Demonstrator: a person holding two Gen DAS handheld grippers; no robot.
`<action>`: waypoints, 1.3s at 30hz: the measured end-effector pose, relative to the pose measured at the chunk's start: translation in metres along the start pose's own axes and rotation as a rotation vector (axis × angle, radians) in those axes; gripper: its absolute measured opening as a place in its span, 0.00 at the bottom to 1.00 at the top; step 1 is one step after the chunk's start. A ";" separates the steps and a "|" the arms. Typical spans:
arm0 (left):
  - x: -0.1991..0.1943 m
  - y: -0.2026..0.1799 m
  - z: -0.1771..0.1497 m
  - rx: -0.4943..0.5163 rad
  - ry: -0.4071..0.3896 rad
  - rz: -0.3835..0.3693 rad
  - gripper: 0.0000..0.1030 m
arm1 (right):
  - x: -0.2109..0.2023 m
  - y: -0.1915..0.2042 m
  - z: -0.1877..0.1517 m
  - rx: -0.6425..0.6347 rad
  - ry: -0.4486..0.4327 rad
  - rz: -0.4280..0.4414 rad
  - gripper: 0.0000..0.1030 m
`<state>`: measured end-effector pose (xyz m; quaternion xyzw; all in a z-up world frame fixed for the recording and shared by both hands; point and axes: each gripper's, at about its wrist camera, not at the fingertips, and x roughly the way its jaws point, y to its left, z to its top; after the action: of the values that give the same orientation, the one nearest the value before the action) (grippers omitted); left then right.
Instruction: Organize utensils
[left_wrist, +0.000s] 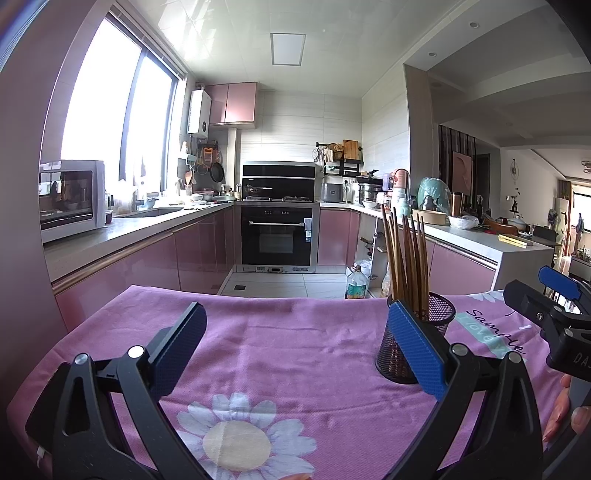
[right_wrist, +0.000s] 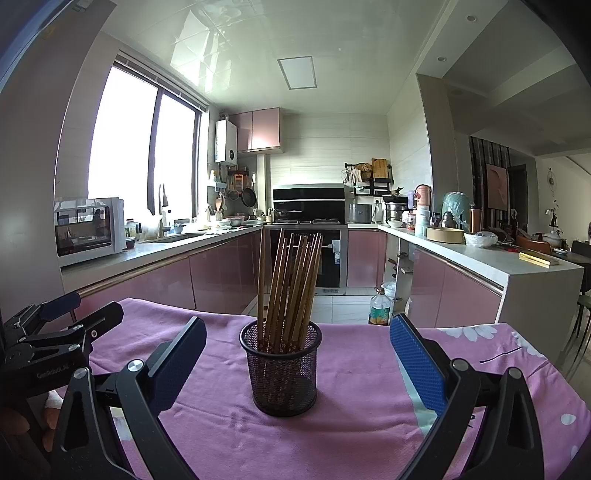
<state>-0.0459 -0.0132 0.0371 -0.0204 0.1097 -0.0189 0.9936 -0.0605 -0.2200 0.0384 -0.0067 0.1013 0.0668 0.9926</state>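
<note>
Standing upright near the middle of the tabletop (right_wrist: 369, 417), the black mesh holder (right_wrist: 282, 373) carries the whole bundle of wooden chopsticks (right_wrist: 291, 280), which suggests that the sorting is close to done or done: no loose utensil shows on the pink flowered cloth (left_wrist: 295, 350) in either view. The right gripper (right_wrist: 297, 358) faces the holder squarely, its fingers (right_wrist: 417, 365) spread wide on either side of it and touching nothing, so it reads as released; from this framing I judge it is placed either to back away or to close around the holder and shift it. The left gripper (left_wrist: 295, 347) hangs to the left of the holder over bare cloth, also spread wide and empty, with the holder just behind its right finger in that view. Each gripper shows at the edge of the other's picture, well apart from the holder. As for the chopsticks, they are brown, slim and alike in length, packed with their lower ends in the mesh and their upper ends fanning out; most lean slightly to the right in the right wrist view, while one at the left stands nearly straight. Dark woven wire lets the lower ends show through. Being tall and narrow with a high, leaning load, the holder would probably tip if nudged near its rim.
</note>
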 end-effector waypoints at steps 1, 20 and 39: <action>0.000 0.000 -0.001 0.000 0.000 0.000 0.94 | 0.000 0.000 0.000 0.000 -0.001 -0.001 0.93; 0.000 -0.001 0.000 0.002 0.004 -0.001 0.94 | 0.001 0.000 -0.002 0.003 0.000 0.001 0.93; 0.002 -0.001 -0.002 0.016 0.027 -0.015 0.94 | 0.003 0.001 -0.003 0.006 0.013 0.005 0.93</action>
<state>-0.0441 -0.0141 0.0343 -0.0133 0.1230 -0.0277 0.9919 -0.0587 -0.2191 0.0345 -0.0038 0.1082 0.0688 0.9917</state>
